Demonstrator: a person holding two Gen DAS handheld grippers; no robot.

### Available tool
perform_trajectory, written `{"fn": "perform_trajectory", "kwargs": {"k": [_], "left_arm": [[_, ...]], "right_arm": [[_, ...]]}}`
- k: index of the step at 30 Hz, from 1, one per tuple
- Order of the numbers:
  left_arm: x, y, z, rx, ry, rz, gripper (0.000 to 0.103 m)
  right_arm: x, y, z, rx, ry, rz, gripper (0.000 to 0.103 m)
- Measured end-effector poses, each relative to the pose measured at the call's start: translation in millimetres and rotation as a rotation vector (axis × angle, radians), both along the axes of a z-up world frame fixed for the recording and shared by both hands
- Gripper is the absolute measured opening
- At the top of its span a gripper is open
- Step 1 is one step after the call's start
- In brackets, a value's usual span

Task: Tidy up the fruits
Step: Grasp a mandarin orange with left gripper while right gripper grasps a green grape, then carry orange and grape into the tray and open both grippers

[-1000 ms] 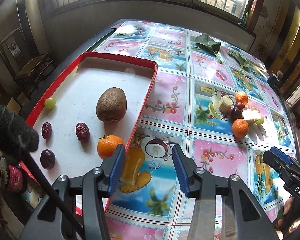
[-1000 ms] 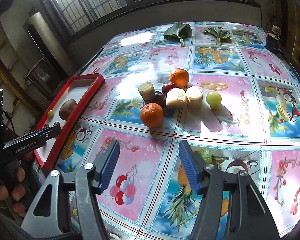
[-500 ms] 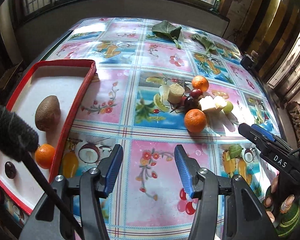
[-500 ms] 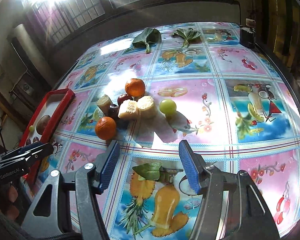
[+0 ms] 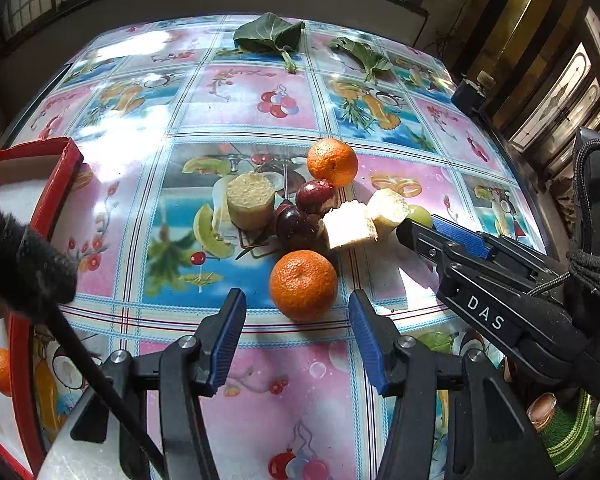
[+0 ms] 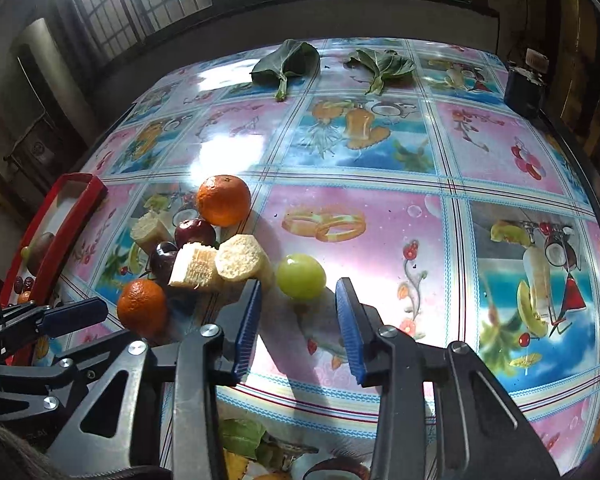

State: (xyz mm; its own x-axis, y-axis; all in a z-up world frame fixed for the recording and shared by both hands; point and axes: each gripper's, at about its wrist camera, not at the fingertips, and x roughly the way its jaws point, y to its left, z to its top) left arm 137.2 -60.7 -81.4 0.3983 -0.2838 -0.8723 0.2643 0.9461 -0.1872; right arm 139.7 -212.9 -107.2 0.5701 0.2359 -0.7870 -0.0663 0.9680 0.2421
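1. "DAS" in white capital letters stands on the black body of the right gripper (image 5: pixel 440 228), seen from the left wrist view; it sits on the side of the finger arm, behind the blue pad.
2. In the right wrist view the left gripper (image 6: pixel 76 314) at the left edge shows no lettering that can be read.
3. The patterned tablecloth (image 6: pixel 380 220) carries fruit and drink pictures only; no words or numbers can be made out on it.

Spread left tool (image 5: pixel 297 338) near orange (image 5: pixel 303 285)
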Motion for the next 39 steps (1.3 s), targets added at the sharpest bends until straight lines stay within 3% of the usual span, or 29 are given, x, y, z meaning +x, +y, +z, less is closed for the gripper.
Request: {"fn": "perform_trajectory", "kwargs": {"k": [5, 6, 7, 8, 15, 23, 39], "left_arm": [[7.4, -6.3, -7.1, 0.010, -0.005, -0.002, 0.051], [7.2, -7.3, -6.7, 0.001, -0.007, -0.010, 0.048], [7.5, -7.7, -6.8, -0.010, -0.003, -0.017, 0.037], [7.2, -7.4, -6.9, -0.020, -0.001, -0.023, 0.035], [-1.7, 1.6, -3.7, -0.057, 0.010, -0.026, 0.035], [-30.8, 21.1, 14.9, -0.023, -0.043, 0.002, 0.035], [-61.3, 88.0, 31.5, 0.079, -0.134, 0.141, 0.035]], "right_arm": [[5.1, -0.9, 0.1, 0.005, -0.005, 0.014, 0.028], [4.6, -1.2, 0.1, 0.008, -0.006, 0.015, 0.027], [4.0, -2.0, 0.1, 0.013, -0.006, 0.015, 0.027], [4.4, -2.5, 0.1, 0.020, -0.005, 0.013, 0.027], [-22.0, -13.8, 10.3, 0.085, -0.023, -0.024, 0.027], [-66.2, -21.2, 26.8, 0.158, -0.052, -0.057, 0.027], [-87.0, 38.7, 44.0, 0.167, -0.072, 0.045, 0.027]]}}
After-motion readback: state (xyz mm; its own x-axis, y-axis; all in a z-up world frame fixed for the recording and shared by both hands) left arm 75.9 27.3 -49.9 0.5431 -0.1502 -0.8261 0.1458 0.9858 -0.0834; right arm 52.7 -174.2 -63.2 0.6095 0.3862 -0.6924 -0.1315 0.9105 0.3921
